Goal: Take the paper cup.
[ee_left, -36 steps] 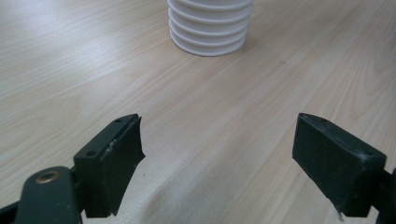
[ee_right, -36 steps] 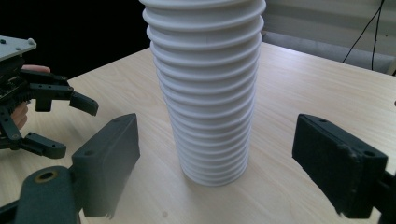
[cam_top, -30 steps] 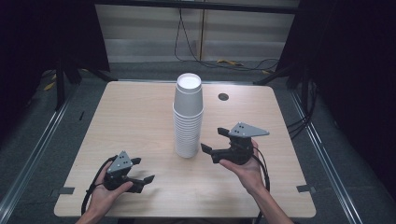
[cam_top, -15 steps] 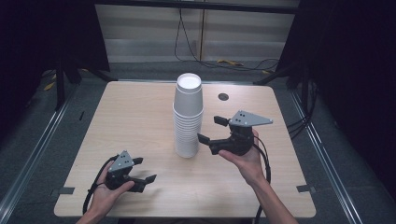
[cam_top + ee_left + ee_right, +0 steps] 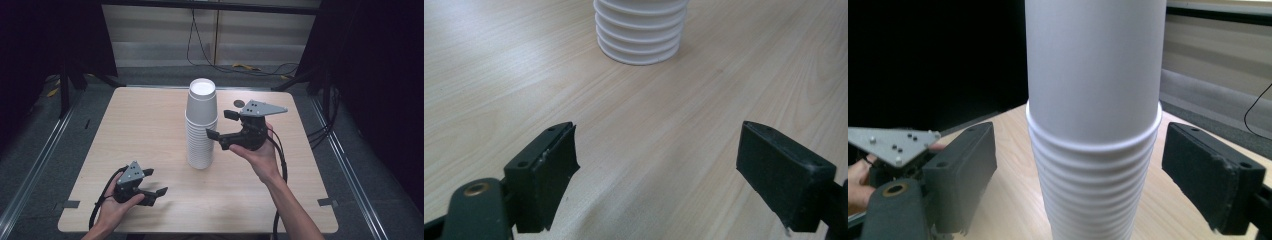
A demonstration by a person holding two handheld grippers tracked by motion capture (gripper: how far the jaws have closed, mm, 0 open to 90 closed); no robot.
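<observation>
White paper cups stand nested in a tall stack at the middle of the wooden table. Right gripper, jaws spread wide, brackets the stack just below the top cup's rim; left gripper rests open, near left. Approach step: next, squeeze gently and lift the top cup straight up.

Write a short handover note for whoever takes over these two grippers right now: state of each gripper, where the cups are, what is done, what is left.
Right gripper: open, raised, jaws on either side of the upper part of the cup stack, not yet closed on it.
Left gripper: open, low over the table near its front edge, holding nothing.
Cups: one tall white stack, upright at the table's middle.
Done: right gripper lined up on the stack.
Left: probably close on the top cup and lift it off; no cup is separated yet.
</observation>
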